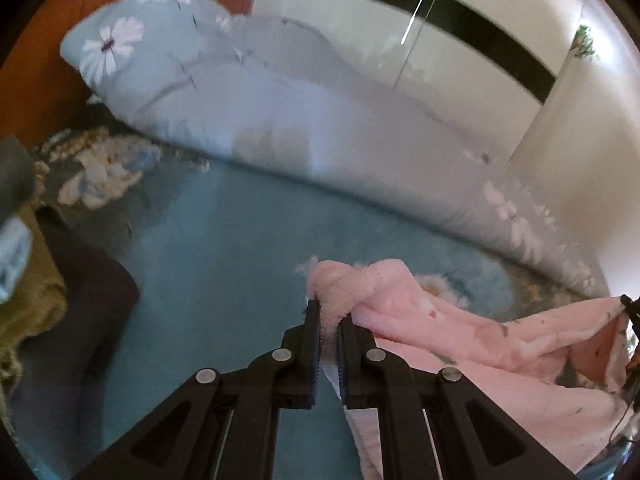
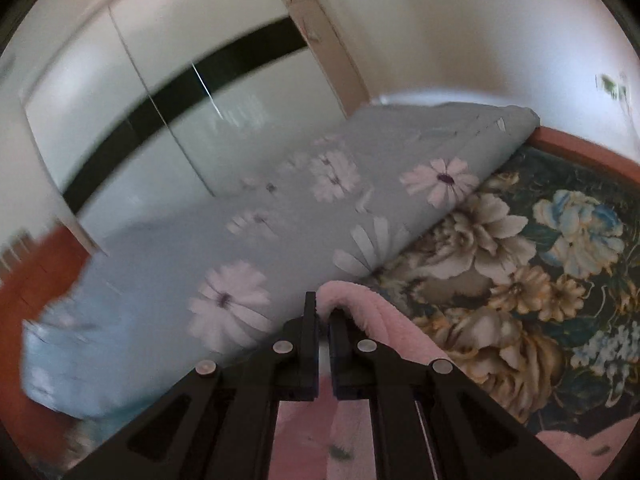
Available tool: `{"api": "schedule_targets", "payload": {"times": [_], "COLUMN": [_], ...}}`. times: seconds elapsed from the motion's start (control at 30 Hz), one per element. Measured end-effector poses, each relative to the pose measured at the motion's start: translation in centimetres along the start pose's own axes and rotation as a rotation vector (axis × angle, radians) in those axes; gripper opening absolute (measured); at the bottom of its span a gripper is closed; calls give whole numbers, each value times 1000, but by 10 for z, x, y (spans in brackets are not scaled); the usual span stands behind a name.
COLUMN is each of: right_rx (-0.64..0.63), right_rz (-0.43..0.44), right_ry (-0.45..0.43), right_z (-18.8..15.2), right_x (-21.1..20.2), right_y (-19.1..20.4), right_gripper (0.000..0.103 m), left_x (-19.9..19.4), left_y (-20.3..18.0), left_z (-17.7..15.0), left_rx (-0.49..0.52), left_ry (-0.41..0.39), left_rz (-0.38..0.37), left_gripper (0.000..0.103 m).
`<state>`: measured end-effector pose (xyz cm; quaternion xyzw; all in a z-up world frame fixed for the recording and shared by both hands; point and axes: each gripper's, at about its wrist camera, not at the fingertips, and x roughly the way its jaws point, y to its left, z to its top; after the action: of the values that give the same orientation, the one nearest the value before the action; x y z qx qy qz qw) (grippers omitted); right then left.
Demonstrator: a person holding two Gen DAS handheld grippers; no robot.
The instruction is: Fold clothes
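A pink fleece garment [image 1: 472, 344] with small printed marks hangs stretched between my two grippers above the bed. My left gripper [image 1: 329, 312] is shut on a bunched corner of it, with the cloth trailing off to the right. In the right wrist view my right gripper [image 2: 323, 307] is shut on another edge of the pink garment [image 2: 372, 316], which drapes over the right finger and falls below. The right gripper's tip [image 1: 630, 308] shows at the far right of the left wrist view.
A teal bedsheet [image 1: 224, 264] with a large flower print [image 2: 520, 264] covers the bed. A rolled light-blue floral quilt [image 1: 208, 92] lies along the far side. Dark and olive clothes [image 1: 48, 304] lie at the left. White wardrobe doors [image 2: 132, 92] and a wooden bed frame [image 2: 592, 152] stand behind.
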<state>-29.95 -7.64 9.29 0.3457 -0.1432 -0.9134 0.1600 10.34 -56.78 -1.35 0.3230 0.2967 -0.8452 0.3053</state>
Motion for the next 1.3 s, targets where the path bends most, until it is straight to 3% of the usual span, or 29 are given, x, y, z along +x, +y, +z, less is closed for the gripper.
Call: {"api": "schedule_targets", "payload": {"times": [0.2,0.27,0.3,0.33,0.4,0.6,0.7,0.8,0.93,1.03,1.2,1.3], "right_rx": [-51,-95,-112,-128,-160,-330,-376,-350,-312,-283,-222,-187], "right_rz": [-68,-76,-58,-35,17,152,191,191,188,185,128,97], "right_ry": [128,144,146,147,144,74,45,66,97,121,160,179], "right_z": [-40,-46,-48,-49,-53,-93,-129,-156,-191,-218,-238,-248], "right_x": [57,52,46,39,24,-66,-117,-139,-167,-188,-196,-199], "right_y": [10,19,23,27,34,40,21,-5,-41,-67,-99,-116], "right_gripper": [7,7,15,36,62,63,63,63,63,63,63,63], "left_x": [19,13,9,2,-12,-52,-55,-48,-58,-65,-67,-78], "left_y": [6,6,5,3,1,-11,-12,-12,-24,-26,-41,-54], "left_z": [-17,-23,-25,-30,-41,-101,-139,-169,-185,-198,-204,-209], "left_rx": [-16,-20,-19,-23,-32,-85,-202,-341,-406,-516,-520,-507], "left_ry": [81,100,104,106,111,139,224,330,300,270,247,203], "left_rz": [1,-12,-11,-17,-28,-100,-136,-180,-203,-254,-290,-357], "left_gripper": [13,22,29,38,56,61,62,62,62,62,62,63]}}
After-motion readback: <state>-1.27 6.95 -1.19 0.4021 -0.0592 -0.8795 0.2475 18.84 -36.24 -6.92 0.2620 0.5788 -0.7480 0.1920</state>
